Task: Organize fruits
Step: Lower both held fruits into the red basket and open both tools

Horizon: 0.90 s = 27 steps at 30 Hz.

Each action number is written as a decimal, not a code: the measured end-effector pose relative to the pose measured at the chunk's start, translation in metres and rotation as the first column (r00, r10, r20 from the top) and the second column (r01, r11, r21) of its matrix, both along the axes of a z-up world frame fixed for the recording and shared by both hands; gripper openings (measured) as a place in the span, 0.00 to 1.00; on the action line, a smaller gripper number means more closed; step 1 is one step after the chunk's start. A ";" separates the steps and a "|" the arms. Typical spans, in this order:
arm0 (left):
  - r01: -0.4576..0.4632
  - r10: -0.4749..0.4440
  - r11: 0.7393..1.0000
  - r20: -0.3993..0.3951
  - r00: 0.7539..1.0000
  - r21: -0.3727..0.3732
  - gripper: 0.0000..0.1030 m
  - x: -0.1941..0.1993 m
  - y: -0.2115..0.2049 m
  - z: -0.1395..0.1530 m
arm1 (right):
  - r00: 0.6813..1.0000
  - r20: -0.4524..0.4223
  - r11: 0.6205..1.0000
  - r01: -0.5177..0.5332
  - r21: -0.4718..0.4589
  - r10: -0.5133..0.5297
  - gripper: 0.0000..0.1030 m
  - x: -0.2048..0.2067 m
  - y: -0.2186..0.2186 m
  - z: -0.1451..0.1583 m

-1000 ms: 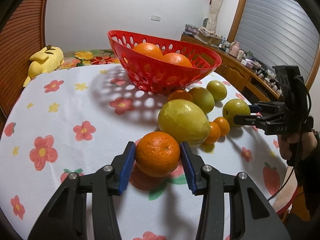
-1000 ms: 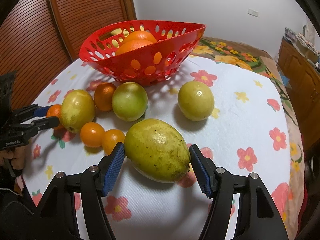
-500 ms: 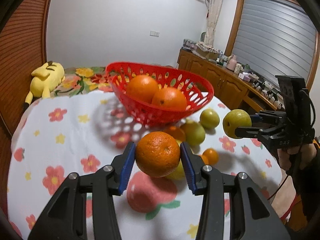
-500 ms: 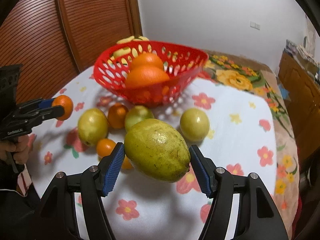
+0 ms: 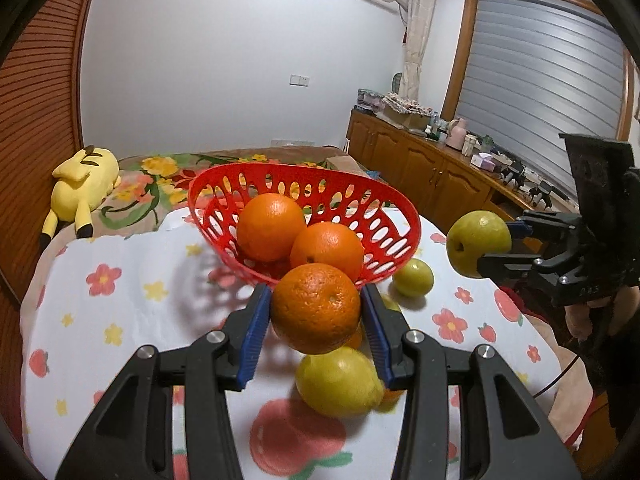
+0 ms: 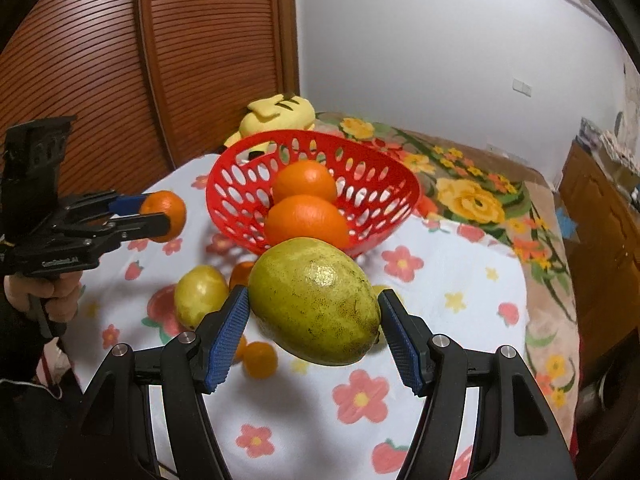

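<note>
So far, only two oranges (image 5: 296,236) lie in the red basket (image 5: 404,216), which stands on the flowered table (image 5: 120,304) toward its far side. Two more fruits are on their way, as I judge it. The left tongs (image 5: 316,312) are clamped on an orange (image 5: 316,308), held in the air in front of the basket's near rim. The right tongs (image 6: 314,312) are closed on a big green-yellow fruit (image 6: 314,300), possibly a mango, also lifted clear of the cloth and short of the basket. Neither fruit is over the bowl yet, so both drops are still to come.

Left on the table, near the basket: a yellow-green round fruit (image 6: 200,296) at the left in the right wrist view, a small orange one (image 6: 260,360) near it, another orange one (image 6: 242,274) half hidden behind the held fruit, and a small green one (image 5: 412,278) just right of the basket in the left wrist view. Others may be hidden behind the held fruits. Roughly, the job looks less than half done.
</note>
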<state>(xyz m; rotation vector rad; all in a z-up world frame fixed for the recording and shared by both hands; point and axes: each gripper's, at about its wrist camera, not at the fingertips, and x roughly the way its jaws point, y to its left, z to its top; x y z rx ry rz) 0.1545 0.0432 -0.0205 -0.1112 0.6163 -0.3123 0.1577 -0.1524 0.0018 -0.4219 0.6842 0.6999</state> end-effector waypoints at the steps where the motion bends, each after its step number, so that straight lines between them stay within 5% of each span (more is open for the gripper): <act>1: 0.000 0.000 1.000 -0.004 1.000 0.002 0.43 0.005 0.000 0.001 | 1.000 0.002 1.000 -0.003 0.002 0.003 0.66 0.002 0.001 0.002; 11: -0.004 0.004 1.000 -0.004 1.000 0.025 0.43 0.040 -0.003 0.011 | 0.999 0.003 0.999 -0.038 0.006 0.038 0.66 0.041 0.019 0.013; 27: 0.008 -0.008 1.000 -0.034 0.999 0.028 0.43 0.074 -0.001 0.003 | 0.997 0.003 0.989 -0.081 -0.122 0.082 0.66 0.094 0.057 -0.005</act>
